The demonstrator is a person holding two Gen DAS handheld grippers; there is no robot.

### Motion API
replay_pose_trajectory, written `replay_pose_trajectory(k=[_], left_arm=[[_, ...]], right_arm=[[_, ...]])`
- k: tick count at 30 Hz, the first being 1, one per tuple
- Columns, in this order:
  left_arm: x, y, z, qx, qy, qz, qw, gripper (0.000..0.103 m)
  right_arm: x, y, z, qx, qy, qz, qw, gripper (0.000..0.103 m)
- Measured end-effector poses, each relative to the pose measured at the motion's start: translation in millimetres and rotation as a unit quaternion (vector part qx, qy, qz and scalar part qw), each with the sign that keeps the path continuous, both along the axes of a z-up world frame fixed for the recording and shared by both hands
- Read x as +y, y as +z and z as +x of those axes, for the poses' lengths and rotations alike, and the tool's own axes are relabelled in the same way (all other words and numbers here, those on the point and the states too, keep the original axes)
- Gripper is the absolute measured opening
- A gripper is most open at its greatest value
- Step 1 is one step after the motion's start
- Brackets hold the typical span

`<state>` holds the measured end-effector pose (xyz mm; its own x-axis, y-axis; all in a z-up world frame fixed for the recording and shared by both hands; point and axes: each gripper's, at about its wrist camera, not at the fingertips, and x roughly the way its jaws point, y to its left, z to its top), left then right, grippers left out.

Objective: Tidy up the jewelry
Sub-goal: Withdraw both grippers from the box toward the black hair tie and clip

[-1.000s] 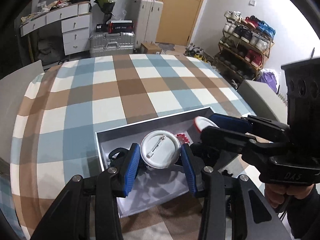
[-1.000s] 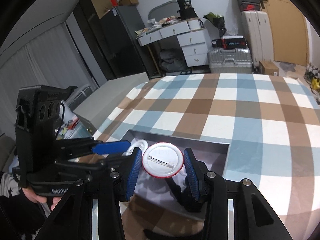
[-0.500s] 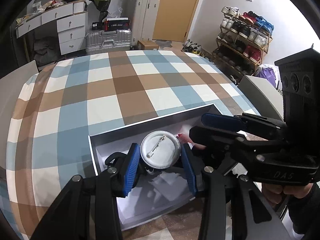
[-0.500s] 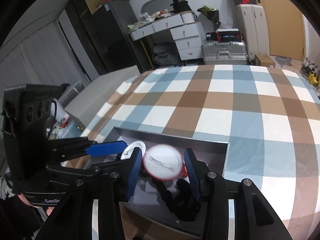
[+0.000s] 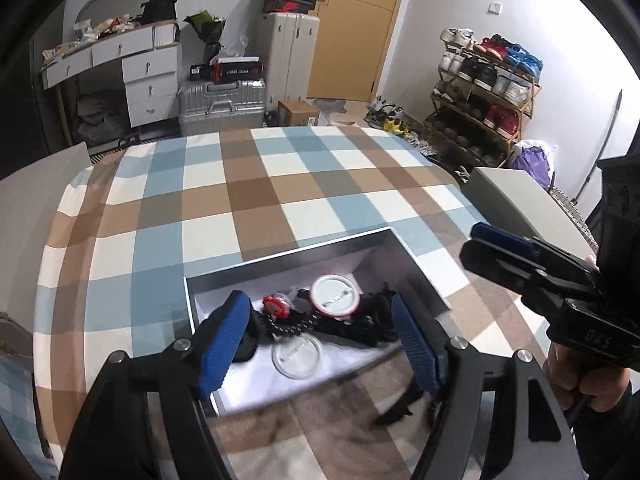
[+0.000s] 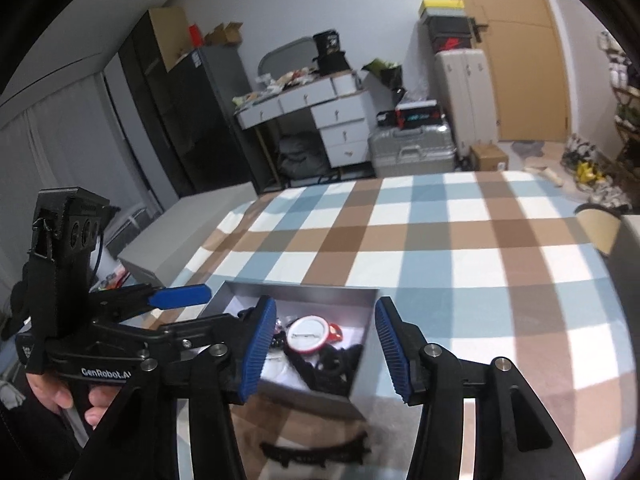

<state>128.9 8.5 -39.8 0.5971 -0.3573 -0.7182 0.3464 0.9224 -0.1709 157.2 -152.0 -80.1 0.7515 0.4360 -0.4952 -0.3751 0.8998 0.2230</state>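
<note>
Both sets of jaws were opening w/ nothing between: left gripper (image 5: 320, 344), right gripper (image 6: 322, 350). Silver badge (image 5: 297, 355) and red-rimmed badge (image 5: 335, 295) lay in the grey box (image 5: 416, 268). Risk: black hair clip (image 6: 316, 454) outside the box gets missed.

There is one box (image 5: 416, 276) on the checked cloth (image 5: 256, 204), near its front edge. In the box lie two round badges, one with a red rim (image 5: 335, 295) and one clear (image 5: 297, 356). There are two grippers, left (image 5: 320, 344) and right (image 6: 322, 346).
</note>
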Motion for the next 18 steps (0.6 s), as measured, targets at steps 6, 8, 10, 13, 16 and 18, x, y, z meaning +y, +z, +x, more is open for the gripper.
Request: replay_pose_trajectory(k=[6,8,10,13,16,18], left_arm=[[-9.6,5.5,-21.4,-0.02,0.004,0.006,0.9998,0.075],[-11.3,6.6,-30.3,-0.032,0.012,0.006,0.9994,0.08],[-11.3,7.0,-38.1,-0.043,0.014,-0.001,0.999,0.08],[-10.9,0.6,-47.9,-0.045,0.03,0.004,0.9985,0.08],[-11.0,-8.6,-55.2,-0.044,0.045,0.013,0.9979,0.08],[-12.6,-13.4,-61.7,-0.049,0.056,0.034,0.9966,0.08]], right_arm=[[-15.6,10.8,-40.1,-0.035,-0.025,0.002,0.999,0.062],[-19.7,10.6,-51.0,-0.039,-0.031,0.003,0.999,0.066],[-21.1,8.7,-63.9,-0.052,-0.049,-0.013,0.997,0.067],[-19.7,0.7,-81.0,-0.062,-0.06,-0.039,0.995,0.073],[-18.3,-12.9,-91.5,-0.05,-0.054,-0.05,0.996,0.076],[-16.3,-22.6,-94.8,-0.035,-0.047,-0.055,0.997,0.076]])
